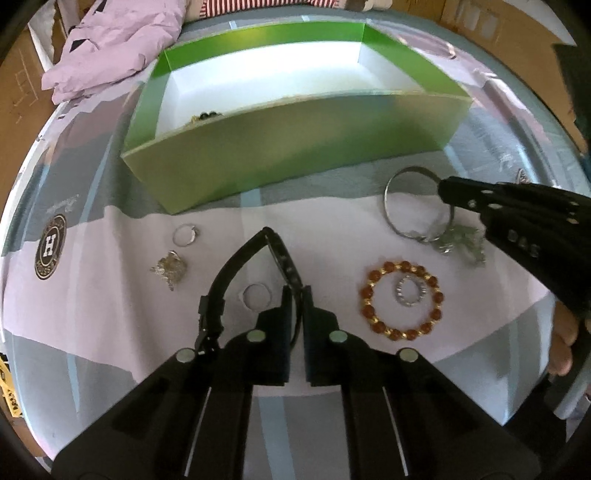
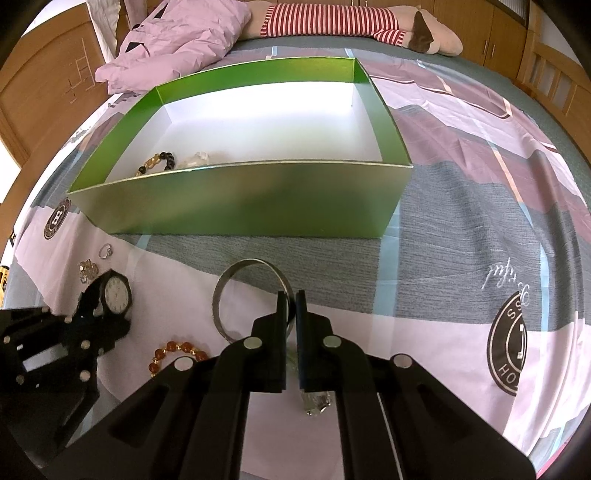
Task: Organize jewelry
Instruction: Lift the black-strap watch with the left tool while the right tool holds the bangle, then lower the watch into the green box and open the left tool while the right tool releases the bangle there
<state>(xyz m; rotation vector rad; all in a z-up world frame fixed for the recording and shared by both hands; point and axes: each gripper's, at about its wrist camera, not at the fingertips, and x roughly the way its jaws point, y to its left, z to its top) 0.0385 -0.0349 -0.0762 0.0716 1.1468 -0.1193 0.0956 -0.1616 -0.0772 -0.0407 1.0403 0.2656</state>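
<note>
My left gripper (image 1: 294, 291) is shut on a black wristwatch (image 1: 282, 254), lifted a little off the bedsheet; its white dial (image 2: 116, 295) faces the right wrist view, where the left gripper (image 2: 96, 303) is at the left edge. My right gripper (image 2: 291, 295) is shut on the rim of a silver bangle (image 2: 218, 295); in the left wrist view the right gripper (image 1: 443, 188) clamps the bangle (image 1: 388, 195) just in front of the green box (image 1: 295, 158). The box (image 2: 258, 199) holds a dark-and-gold bead bracelet (image 2: 159, 162) and a pale piece beside it.
On the sheet lie an amber bead bracelet (image 1: 402, 299) with a small crystal ring (image 1: 408, 291) inside it, a silver ring (image 1: 184, 235), a brooch (image 1: 170, 267), another ring (image 1: 256, 295) and a silver charm cluster (image 1: 461, 243). Pink clothing (image 2: 177, 37) and a striped plush (image 2: 332, 18) lie behind the box.
</note>
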